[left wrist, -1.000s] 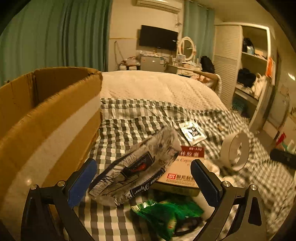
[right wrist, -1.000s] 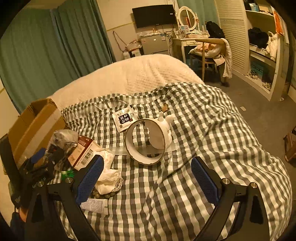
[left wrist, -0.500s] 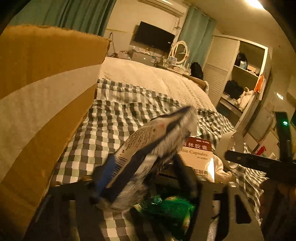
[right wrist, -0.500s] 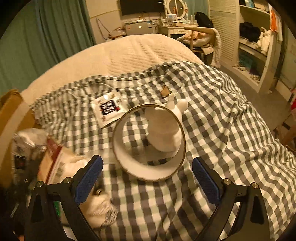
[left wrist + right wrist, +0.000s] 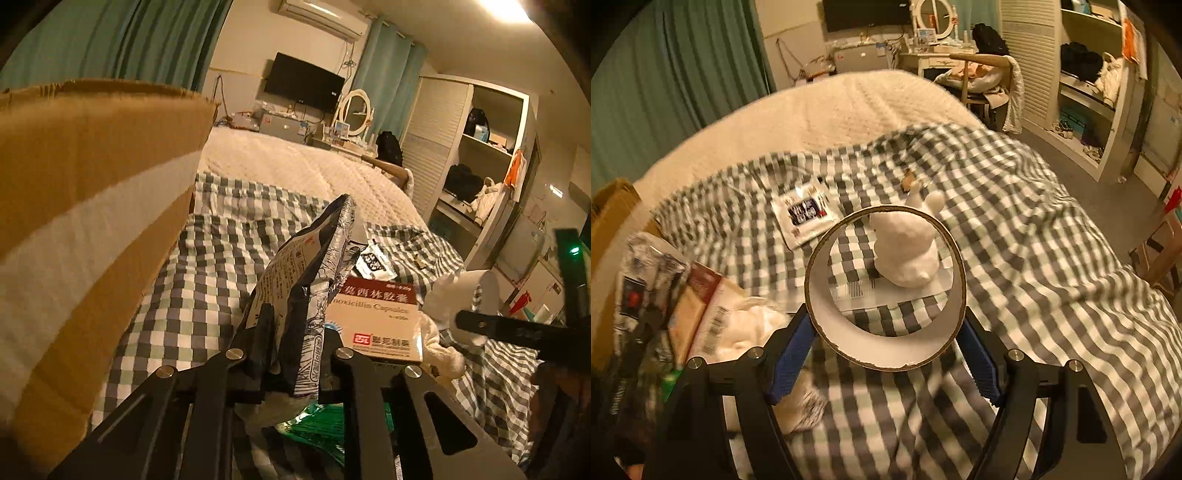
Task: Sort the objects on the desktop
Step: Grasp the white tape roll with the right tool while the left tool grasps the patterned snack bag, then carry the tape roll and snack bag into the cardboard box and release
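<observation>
My left gripper (image 5: pixel 299 332) is shut on a black-and-white foil snack bag (image 5: pixel 306 266), held up off the checked bedcover beside the tall cardboard box (image 5: pixel 92 221). The same bag (image 5: pixel 646 273) shows blurred at the left of the right wrist view. My right gripper (image 5: pixel 886 325) has its blue pads (image 5: pixel 790 354) pressed against both sides of a cardboard tape ring (image 5: pixel 886 354) that stands on edge on the bedcover. A white plush rabbit (image 5: pixel 905 247) sits just behind the ring.
A red-and-white medicine box (image 5: pixel 376 321) lies right of the bag, with a green packet (image 5: pixel 317 424) under my left gripper. A white cloth (image 5: pixel 746 332) and a small printed sachet (image 5: pixel 805 214) lie on the bedcover (image 5: pixel 1015 240). Shelves (image 5: pixel 1082 74) stand at the far right.
My left gripper shut on the snack bag and raised it upright. My right gripper moved forward to the ring and its pads came in against the ring's sides.
</observation>
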The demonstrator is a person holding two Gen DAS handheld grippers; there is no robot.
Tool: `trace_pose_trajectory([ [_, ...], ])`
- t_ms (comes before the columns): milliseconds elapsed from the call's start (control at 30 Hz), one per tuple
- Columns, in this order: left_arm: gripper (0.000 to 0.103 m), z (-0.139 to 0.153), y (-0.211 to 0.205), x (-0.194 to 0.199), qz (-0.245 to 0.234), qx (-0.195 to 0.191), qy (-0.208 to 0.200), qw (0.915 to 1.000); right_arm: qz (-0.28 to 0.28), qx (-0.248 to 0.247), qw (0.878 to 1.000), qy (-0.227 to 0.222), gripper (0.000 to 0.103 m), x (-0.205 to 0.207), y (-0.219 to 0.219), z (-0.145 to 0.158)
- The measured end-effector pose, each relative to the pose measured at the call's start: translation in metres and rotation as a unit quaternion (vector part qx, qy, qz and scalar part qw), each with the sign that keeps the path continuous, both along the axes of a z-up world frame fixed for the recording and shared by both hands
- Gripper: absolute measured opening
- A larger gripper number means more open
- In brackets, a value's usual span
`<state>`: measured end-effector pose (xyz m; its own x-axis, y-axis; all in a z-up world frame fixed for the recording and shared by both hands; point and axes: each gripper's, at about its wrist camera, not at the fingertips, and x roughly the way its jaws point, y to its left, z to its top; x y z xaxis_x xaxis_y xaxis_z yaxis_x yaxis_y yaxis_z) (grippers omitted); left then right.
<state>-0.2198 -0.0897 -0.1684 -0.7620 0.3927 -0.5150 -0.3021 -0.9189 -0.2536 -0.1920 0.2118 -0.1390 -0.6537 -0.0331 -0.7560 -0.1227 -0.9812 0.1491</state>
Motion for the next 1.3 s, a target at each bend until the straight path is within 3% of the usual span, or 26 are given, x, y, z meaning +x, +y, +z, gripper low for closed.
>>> trace_pose_trajectory([
  [167, 0.016, 0.020, 0.001, 0.015, -0.006, -0.004, 0.041, 0.9991, 0.005, -0.012, 1.000, 0.024, 0.075, 0.030, -0.005, 0.032],
  [333, 0.016, 0.041, -0.001, 0.030, -0.014, 0.003, 0.054, 0.9984, 0.025, -0.009, 0.998, 0.064, 0.075, 0.064, -0.021, 0.074],
  [500, 0.016, 0.080, -0.004, 0.062, -0.022, 0.007, 0.097, 0.9950, 0.054, -0.013, 0.992, 0.116, 0.075, 0.095, -0.042, 0.121],
  [667, 0.016, 0.135, -0.030, 0.101, 0.003, 0.027, 0.147, 0.9887, 0.093, -0.005, 0.978, 0.185, 0.075, 0.123, -0.069, 0.164],
  [833, 0.016, 0.166, -0.068, 0.115, 0.047, 0.040, 0.183, 0.9811, 0.138, -0.033, 0.958, 0.248, 0.075, 0.138, -0.098, 0.192],
  [1033, 0.016, 0.174, -0.110, 0.109, 0.124, 0.029, 0.193, 0.9729, 0.210, -0.080, 0.934, 0.279, 0.075, 0.123, -0.149, 0.198],
  [1300, 0.016, 0.150, -0.160, 0.091, 0.199, 0.034, 0.160, 0.9664, 0.275, -0.113, 0.928, 0.226, 0.075, 0.065, -0.213, 0.162],
])
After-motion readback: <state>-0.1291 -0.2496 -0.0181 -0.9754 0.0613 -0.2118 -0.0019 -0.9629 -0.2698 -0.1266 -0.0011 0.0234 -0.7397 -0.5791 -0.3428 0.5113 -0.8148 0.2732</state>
